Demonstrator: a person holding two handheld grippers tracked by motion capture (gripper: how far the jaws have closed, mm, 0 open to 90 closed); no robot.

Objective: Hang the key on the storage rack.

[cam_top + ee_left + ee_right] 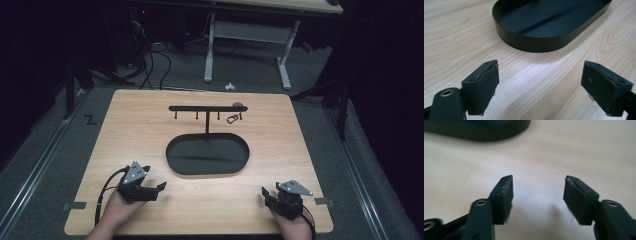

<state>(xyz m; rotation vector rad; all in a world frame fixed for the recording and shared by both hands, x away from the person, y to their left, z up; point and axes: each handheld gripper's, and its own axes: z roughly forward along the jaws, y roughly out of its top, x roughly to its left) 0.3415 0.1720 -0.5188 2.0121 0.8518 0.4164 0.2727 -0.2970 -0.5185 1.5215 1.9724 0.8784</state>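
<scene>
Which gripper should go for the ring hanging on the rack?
Right, probably. The ring hangs near the rack's right end, on the right gripper's side; its jaws stand open and empty. The left gripper, also open, sits farther across.

Small hanging clip [232,119]: detail too tiny.

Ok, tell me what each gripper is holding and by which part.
Nothing is held. The left gripper and the right gripper both stand open over the bare wooden table, with nothing between their jaws.

Dim room beyond a brightly lit table [150,115]; the right gripper view is motion-blurred.
</scene>
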